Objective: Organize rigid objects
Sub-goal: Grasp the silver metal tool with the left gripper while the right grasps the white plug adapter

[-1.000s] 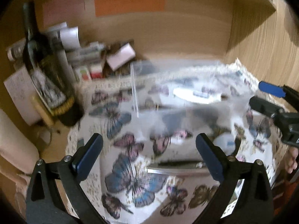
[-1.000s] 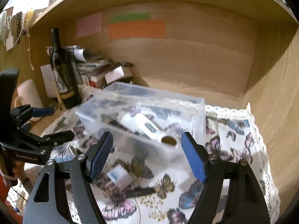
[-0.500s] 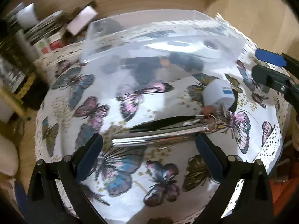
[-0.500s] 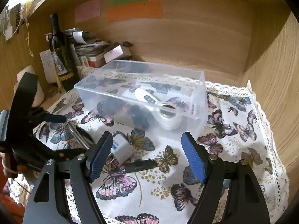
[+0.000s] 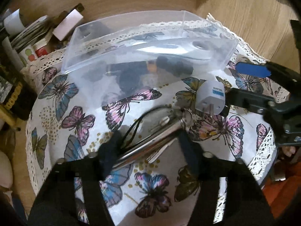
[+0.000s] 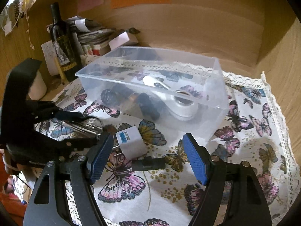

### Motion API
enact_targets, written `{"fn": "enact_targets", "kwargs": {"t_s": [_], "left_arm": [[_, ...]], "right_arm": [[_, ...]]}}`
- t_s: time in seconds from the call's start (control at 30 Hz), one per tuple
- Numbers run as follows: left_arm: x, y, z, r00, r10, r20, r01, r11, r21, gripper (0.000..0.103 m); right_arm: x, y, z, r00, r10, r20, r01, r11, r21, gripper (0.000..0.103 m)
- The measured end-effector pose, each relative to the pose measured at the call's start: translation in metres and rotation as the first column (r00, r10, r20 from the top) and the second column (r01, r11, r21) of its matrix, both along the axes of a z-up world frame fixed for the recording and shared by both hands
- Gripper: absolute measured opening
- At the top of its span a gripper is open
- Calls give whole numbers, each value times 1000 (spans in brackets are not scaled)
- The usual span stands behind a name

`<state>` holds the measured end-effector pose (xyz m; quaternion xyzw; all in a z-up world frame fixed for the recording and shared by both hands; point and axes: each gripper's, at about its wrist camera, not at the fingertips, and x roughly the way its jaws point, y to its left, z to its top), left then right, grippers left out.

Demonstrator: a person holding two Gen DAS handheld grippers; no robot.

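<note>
butterfly tablecloth in a wooden alcove: left claw has dropped onto the chrome tool
its jaws are closing around the tool, which is ready to lift to the clear bin ahead; right claw spread, white charger plug between its jaws, untouched.

The left gripper, a black two-finger frame with dark blue pads, points steeply down, and its jaws are closing. A shiny chrome metal tool lies between the fingers; motion blur hides whether the pads press on it. The right gripper, black with bright blue ribbed pads, tilts down at a gentler slope, its jaws standing wide apart with neither pad pressing on anything. A bit of a hand shows behind the right gripper's frame in the left wrist view.
</note>
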<state>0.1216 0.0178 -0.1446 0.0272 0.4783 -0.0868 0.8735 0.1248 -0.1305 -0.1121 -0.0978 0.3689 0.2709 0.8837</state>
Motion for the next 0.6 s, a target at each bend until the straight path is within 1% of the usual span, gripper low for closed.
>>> {"fn": "enact_targets", "kwargs": {"t_s": [0.1, 0.17, 0.23, 0.27, 0.3, 0.33, 0.4, 0.6], "left_arm": [[-10, 8, 2, 1000, 20, -8, -21, 999, -33, 40], [-18, 13, 3, 999, 38, -12, -39, 998, -49, 35], [-25, 15, 4, 999, 51, -12, -51, 997, -55, 31], [-30, 17, 4, 998, 55, -15, -55, 996, -65, 28], [-33, 17, 4, 998, 55, -18, -56, 996, -72, 26], [-35, 17, 4, 998, 54, -22, -55, 995, -77, 26], [-41, 16, 5, 999, 46, -28, -48, 995, -82, 25], [-40, 0, 3, 999, 9, -43, -13, 996, -88, 25]], "right_arm": [[3, 8, -6, 1000, 19, -24, -19, 1000, -7, 73], [5, 14, -10, 999, 31, -33, -32, 999, -14, 70], [6, 20, -13, 998, 46, -42, -48, 999, -26, 59], [7, 24, -15, 997, 55, -49, -56, 998, -32, 56], [8, 26, -17, 997, 62, -55, -64, 997, -37, 49], [8, 28, -18, 996, 66, -59, -68, 997, -40, 43], [8, 31, -21, 995, 71, -66, -74, 996, -47, 37], [3, 26, -18, 997, 54, -61, -56, 998, -30, 35]]}}
